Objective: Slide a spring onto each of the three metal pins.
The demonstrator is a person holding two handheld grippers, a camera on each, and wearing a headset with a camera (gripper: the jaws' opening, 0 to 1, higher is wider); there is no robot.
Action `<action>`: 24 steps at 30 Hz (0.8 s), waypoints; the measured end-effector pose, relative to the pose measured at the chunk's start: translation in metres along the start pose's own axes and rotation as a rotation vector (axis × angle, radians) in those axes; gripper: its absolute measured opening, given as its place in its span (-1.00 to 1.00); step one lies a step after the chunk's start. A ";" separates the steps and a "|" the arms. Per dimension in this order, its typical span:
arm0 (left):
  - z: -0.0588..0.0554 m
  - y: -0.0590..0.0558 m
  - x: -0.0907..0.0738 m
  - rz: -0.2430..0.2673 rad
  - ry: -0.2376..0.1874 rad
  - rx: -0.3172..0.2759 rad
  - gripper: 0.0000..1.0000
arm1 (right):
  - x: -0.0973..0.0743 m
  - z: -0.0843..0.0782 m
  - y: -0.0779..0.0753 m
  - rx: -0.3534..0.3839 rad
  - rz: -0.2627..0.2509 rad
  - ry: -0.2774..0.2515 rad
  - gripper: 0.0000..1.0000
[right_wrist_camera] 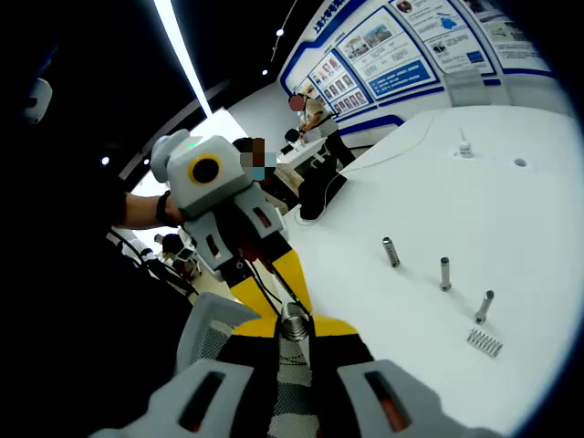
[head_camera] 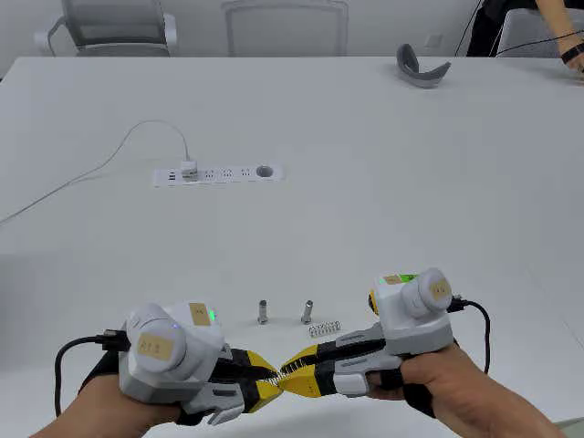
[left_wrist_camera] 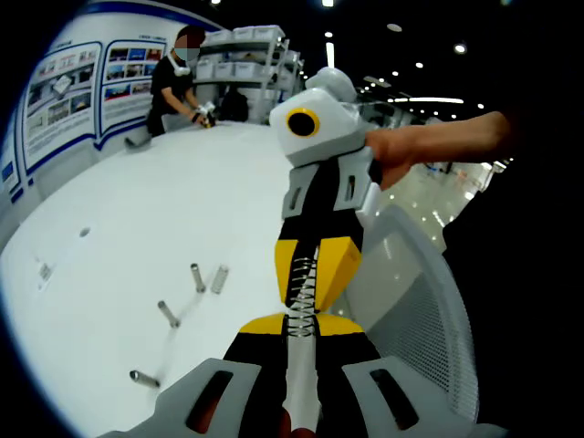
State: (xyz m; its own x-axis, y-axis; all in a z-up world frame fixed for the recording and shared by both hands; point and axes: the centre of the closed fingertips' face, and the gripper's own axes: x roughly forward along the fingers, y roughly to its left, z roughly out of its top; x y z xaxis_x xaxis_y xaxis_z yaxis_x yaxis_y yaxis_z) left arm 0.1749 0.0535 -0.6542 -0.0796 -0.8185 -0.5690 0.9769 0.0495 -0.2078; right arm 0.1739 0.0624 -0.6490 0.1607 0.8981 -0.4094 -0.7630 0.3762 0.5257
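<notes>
A small spring (head_camera: pixel 285 370) spans the meeting yellow tips of both grippers just above the table's near edge. My left gripper (head_camera: pixel 271 381) comes from the left and my right gripper (head_camera: pixel 292 370) from the right, each shut on an end of the spring. In the left gripper view the spring (left_wrist_camera: pixel 299 290) runs from my own jaws up into the right gripper's tips. Two bare pins (head_camera: pixel 263 312) (head_camera: pixel 307 312) stand behind, with a loose spring (head_camera: pixel 324 328) lying beside them. The right gripper view shows a third pin (right_wrist_camera: pixel 391 252) that looks ribbed, two plain pins (right_wrist_camera: pixel 444 273) (right_wrist_camera: pixel 484 307) and the loose spring (right_wrist_camera: pixel 484 342).
A white power strip (head_camera: pixel 217 173) with a plugged cable lies mid-table. A grey curved object (head_camera: pixel 422 68) rests at the far right, near another person's hand (head_camera: pixel 572 50). Chairs (head_camera: pixel 114 26) stand behind the table. A mesh chair back (left_wrist_camera: pixel 415 310) is close below the grippers.
</notes>
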 end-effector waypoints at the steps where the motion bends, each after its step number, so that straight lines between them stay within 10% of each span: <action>1: 0.000 -0.001 0.000 -0.013 0.000 -0.014 -0.80 | 0.000 -0.001 0.001 -0.008 0.006 0.017 -0.73; 24: -0.014 -0.025 0.008 -0.154 -0.003 -0.036 -0.79 | 0.006 -0.017 0.019 -0.164 0.093 0.165 -0.75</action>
State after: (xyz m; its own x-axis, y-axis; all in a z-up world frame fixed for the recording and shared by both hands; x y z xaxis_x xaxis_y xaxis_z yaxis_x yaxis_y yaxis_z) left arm 0.1476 0.0536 -0.6645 -0.2271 -0.8196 -0.5260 0.9454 -0.0560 -0.3209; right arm 0.1500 0.0709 -0.6540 -0.0087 0.8726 -0.4884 -0.8634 0.2398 0.4439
